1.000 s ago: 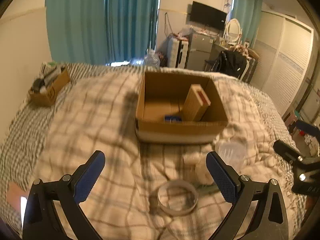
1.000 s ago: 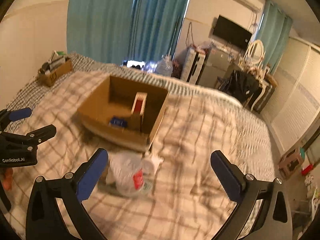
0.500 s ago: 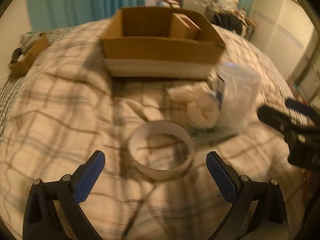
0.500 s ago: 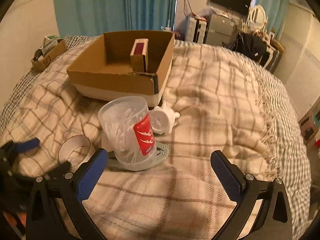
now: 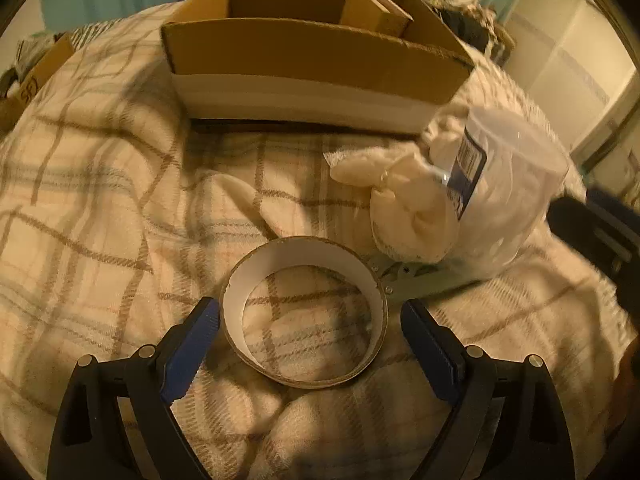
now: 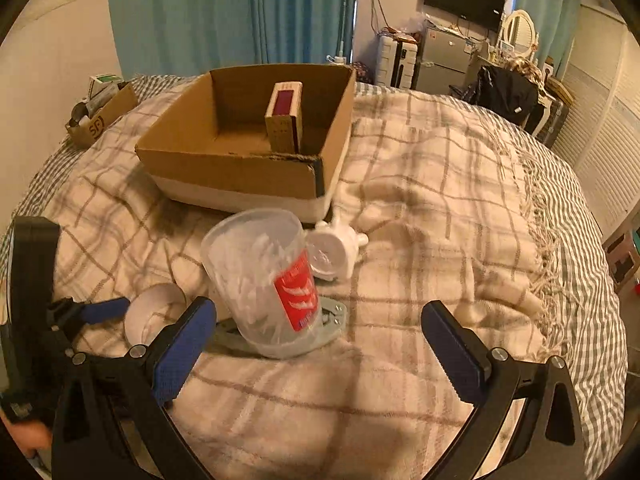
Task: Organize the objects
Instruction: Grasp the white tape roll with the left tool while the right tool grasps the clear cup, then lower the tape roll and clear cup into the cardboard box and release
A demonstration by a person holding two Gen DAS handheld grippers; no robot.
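Observation:
A white tape ring [image 5: 305,312] lies on the plaid blanket between the fingers of my open left gripper [image 5: 310,322], which straddles it without touching. A clear plastic tub with a red label [image 6: 262,280] stands on a grey metal bracket [image 6: 328,326], with a white toy [image 6: 332,254] beside it. My right gripper [image 6: 320,330] is open and empty, just in front and to the right of the tub. The open cardboard box [image 6: 248,168] behind holds an upright small carton [image 6: 285,114]. The tub [image 5: 504,184] and toy [image 5: 404,208] also show in the left wrist view.
A small cardboard box of odds and ends [image 6: 100,112] sits at the bed's far left edge. The bed drops off at the right [image 6: 592,260]. Furniture, a fridge [image 6: 442,56] and teal curtains stand beyond the bed.
My left gripper has dropped and moved forward so its fingers now flank the tape ring. My right gripper has moved closer to the tub.

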